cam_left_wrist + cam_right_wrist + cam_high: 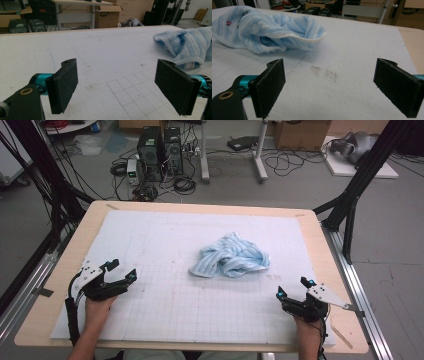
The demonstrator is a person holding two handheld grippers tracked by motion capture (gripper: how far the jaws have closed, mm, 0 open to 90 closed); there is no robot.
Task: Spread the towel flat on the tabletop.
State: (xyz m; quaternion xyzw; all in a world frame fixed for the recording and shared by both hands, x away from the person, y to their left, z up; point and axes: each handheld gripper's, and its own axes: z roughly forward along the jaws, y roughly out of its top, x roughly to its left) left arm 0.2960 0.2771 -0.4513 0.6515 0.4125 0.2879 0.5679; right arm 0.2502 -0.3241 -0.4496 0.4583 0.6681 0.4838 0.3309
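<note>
Left gripper (122, 272) sits near the table's (310, 237) left front edge, jaws spread wide, nothing between them. In its own view the pads (65, 86) frame bare white mat (165, 305); the towel (186, 46) lies ahead and off to the right, well apart.

Towel (231, 256): light blue, crumpled in a heap near mat centre, slightly right of middle. Long axis runs roughly left to right, a flat corner trailing toward the left front.

Right gripper (292, 288) near the right front edge, jaws likewise wide and empty. In its view the towel (265, 31) lies ahead and to the left, past a dark smudge (324, 73) on the mat.

Judgement: the right gripper is somewhat nearer the heap; each must travel forward and inward.
</note>
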